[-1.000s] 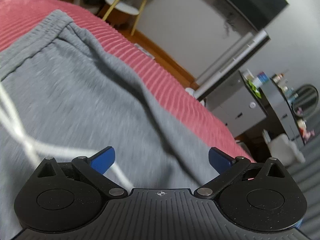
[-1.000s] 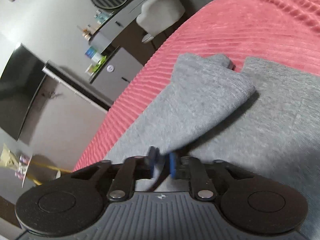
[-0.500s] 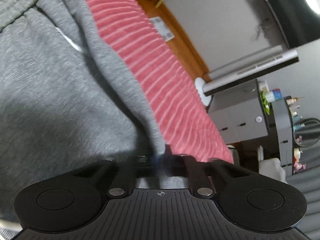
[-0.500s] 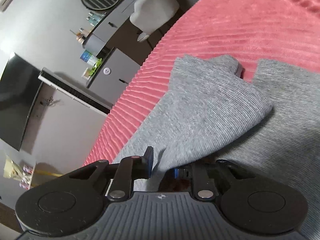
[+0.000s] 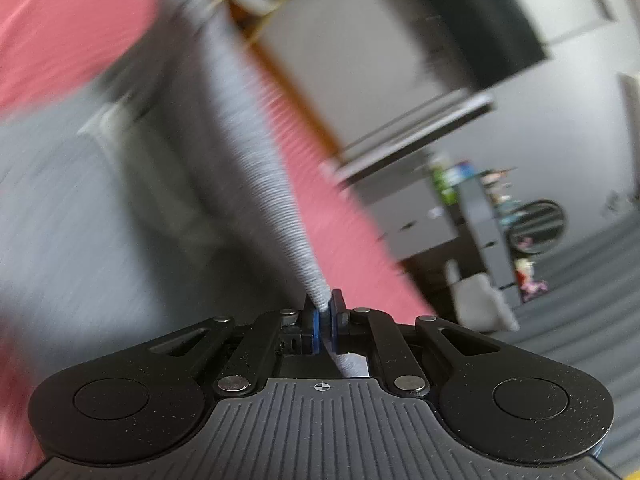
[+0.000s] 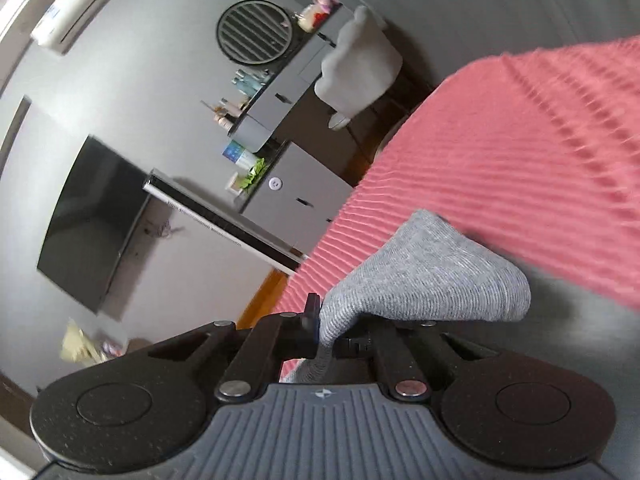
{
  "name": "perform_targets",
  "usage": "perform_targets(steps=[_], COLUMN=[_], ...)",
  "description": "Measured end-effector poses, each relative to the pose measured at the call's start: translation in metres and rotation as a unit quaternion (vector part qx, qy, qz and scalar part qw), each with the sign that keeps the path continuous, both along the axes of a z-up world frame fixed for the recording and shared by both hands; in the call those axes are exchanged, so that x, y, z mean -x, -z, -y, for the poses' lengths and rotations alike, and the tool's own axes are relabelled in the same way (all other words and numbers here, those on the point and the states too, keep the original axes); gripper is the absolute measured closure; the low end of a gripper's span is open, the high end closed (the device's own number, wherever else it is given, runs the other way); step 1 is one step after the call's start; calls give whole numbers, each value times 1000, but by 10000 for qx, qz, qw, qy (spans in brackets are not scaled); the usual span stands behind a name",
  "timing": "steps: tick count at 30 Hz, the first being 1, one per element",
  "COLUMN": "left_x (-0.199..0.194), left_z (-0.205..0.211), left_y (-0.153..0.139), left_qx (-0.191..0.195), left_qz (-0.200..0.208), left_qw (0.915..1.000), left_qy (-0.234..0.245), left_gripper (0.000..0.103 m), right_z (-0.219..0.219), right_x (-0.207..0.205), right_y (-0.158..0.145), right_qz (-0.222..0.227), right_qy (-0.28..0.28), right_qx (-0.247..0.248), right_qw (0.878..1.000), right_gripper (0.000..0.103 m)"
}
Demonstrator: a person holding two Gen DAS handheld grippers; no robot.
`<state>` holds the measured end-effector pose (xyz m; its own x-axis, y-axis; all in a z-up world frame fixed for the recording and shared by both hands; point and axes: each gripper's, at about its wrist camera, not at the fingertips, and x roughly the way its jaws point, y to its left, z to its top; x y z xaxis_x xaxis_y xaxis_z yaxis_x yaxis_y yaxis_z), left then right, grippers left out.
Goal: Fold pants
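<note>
We lift gray pants (image 5: 256, 148) off red bed (image 6: 520, 160). Left claw (image 5: 325, 320) clamped on taut edge, center frame; right claw (image 6: 326, 328) clamped on raised fabric. Next, we judge: carry both across, lay half over half.

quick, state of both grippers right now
left gripper: closed on an edge of the grey knit pants, pulled taut.
right gripper: closed on a fold of the same pants.
</note>
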<state>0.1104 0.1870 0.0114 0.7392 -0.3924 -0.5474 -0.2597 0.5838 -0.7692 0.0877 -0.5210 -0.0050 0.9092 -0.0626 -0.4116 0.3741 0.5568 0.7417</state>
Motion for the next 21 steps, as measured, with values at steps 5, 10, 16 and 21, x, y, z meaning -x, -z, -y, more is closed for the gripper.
perform_targets(steps=[5,10,16,21], left_x=[38,26,3,-11], left_z=[-15,-26,-37,-45], left_y=[81,72,71,59], left_qx=[291,-308,-426,-316], left_qz=[-980,-882,-1036,-1191], left_qw=[9918,9885,9826,9825], left_qy=[-768,-1187,-1481,-1394], left_gripper=[94,37,55,89], right_z=[-4,-1,-4,-5], right_x=[48,55,37,10], right_y=[61,98,96,88], right_qz=[-1106,-1446,-1351,-1690], right_qy=[40,208,210,256], right_qx=[21,-361,-291,-5], right_qw=[9938,9886,9902,9853], right_gripper=[97,89,78,98])
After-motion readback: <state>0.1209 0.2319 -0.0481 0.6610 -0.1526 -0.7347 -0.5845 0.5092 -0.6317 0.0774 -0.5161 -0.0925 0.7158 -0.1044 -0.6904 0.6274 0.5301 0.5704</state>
